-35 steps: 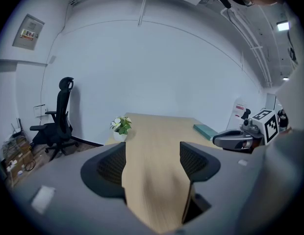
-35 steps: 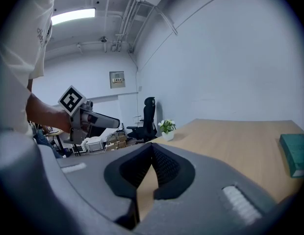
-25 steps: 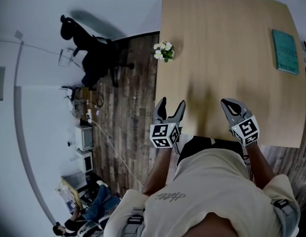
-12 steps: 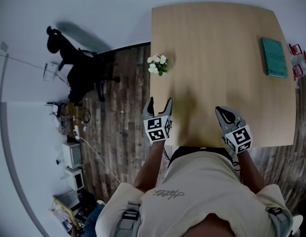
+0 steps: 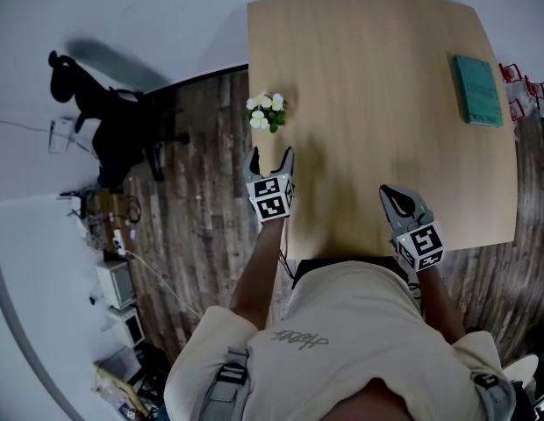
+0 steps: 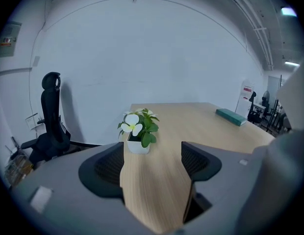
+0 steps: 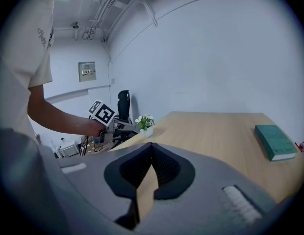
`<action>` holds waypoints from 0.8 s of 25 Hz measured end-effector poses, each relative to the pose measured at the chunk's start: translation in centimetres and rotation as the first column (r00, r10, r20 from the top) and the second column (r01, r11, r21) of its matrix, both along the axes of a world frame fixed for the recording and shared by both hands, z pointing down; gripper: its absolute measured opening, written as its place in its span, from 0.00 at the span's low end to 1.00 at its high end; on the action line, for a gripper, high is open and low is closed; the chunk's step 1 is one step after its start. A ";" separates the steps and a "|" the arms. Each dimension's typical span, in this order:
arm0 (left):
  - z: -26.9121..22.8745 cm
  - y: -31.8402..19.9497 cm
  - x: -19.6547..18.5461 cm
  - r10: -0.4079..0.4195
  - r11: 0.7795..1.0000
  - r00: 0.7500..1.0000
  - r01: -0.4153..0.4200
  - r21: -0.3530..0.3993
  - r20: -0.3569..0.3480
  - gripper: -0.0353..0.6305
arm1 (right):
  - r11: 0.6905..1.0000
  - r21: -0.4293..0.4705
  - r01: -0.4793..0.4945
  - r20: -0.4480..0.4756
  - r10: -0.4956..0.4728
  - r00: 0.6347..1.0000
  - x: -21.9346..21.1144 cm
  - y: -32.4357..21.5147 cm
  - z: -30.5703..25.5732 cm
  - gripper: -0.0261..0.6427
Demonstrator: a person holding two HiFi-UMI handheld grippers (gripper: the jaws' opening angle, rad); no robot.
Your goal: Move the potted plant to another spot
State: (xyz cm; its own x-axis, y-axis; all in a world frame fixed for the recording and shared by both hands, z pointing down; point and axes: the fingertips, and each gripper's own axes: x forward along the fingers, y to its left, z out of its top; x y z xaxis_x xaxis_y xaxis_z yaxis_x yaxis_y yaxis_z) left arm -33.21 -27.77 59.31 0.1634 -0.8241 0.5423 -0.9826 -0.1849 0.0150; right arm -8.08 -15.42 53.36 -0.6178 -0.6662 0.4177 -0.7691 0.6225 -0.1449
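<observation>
The left tongs (image 5: 270, 154) hover over the left edge of the bench (image 5: 377, 77) with their jaws spread wide apart. Nothing sits between them; only bare wood shows in the gap in the left gripper view (image 6: 152, 155). Straight ahead of them, a little beyond the jaw tips and not touching them, stands the potted plant (image 5: 266, 112). It is upright in a small white pot, with white flowers and green leaves (image 6: 138, 131), close to the bench's left edge.

The right tongs (image 5: 393, 195) are held low over the near edge of the bench, well apart from the plant. Their jaws are closed tip to tip on nothing (image 7: 151, 148). From that side the plant (image 7: 144, 124) shows far off to the left, with the other arm reaching towards it.

A teal book (image 5: 476, 90) lies flat near the right edge of the bench, far from both tongs. Off the bench to the left, a black office chair (image 5: 105, 121) stands on the dark plank floor (image 5: 202, 200) by a white wall.
</observation>
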 end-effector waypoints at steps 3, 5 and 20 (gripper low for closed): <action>2.0 -1.6 -0.7 -0.007 1.000 1.000 0.007 -0.025 -0.002 0.62 | 1.000 -0.011 0.006 -0.012 -0.007 1.000 -0.7 -0.5 0.3 0.04; 3.0 -2.7 -1.2 -0.004 1.000 1.000 0.004 -0.030 0.009 0.63 | 1.000 -0.018 0.004 -0.015 -0.004 1.000 -1.2 -0.7 0.4 0.04; 7.9 -8.2 -2.1 0.041 0.997 0.998 -0.038 -0.060 0.052 0.65 | 0.984 -0.117 -0.132 -0.049 0.127 0.991 0.6 -1.2 2.3 0.04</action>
State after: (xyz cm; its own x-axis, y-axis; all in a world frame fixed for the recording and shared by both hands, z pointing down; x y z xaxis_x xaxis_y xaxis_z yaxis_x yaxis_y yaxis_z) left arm -35.34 -35.97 67.22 0.1649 -0.7839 0.5986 -0.9742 -0.2243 -0.0253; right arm -7.51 -16.63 55.69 -0.5104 -0.6830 0.5225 -0.8488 0.4975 -0.1789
